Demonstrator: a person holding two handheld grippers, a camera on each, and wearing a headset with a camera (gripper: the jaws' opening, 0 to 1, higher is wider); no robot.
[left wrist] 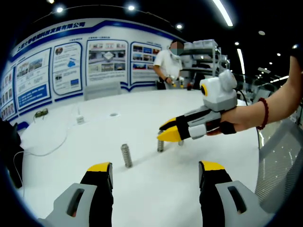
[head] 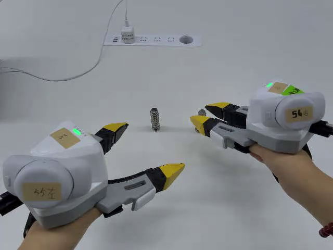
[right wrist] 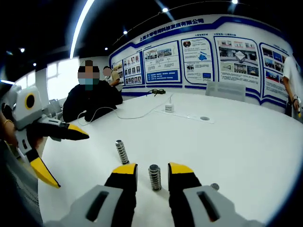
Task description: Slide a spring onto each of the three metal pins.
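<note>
A spring on a pin (head: 154, 119) stands upright on the white table (head: 218, 198), also in the left gripper view (left wrist: 126, 155) and the right gripper view (right wrist: 121, 151). A second spring (right wrist: 155, 177) stands between the jaws of my right gripper (right wrist: 152, 168), with a small gap on each side. In the head view that spring (head: 201, 112) is partly hidden by the right gripper (head: 204, 114). A small metal piece (right wrist: 214, 186) lies just right of it. My left gripper (head: 145, 148) is open and holds nothing, nearer to me than the first spring.
A white power strip (head: 151, 39) with a plugged charger and a cable (head: 78, 75) lies at the far side of the table. People (right wrist: 90, 94) are beyond the table's far edge.
</note>
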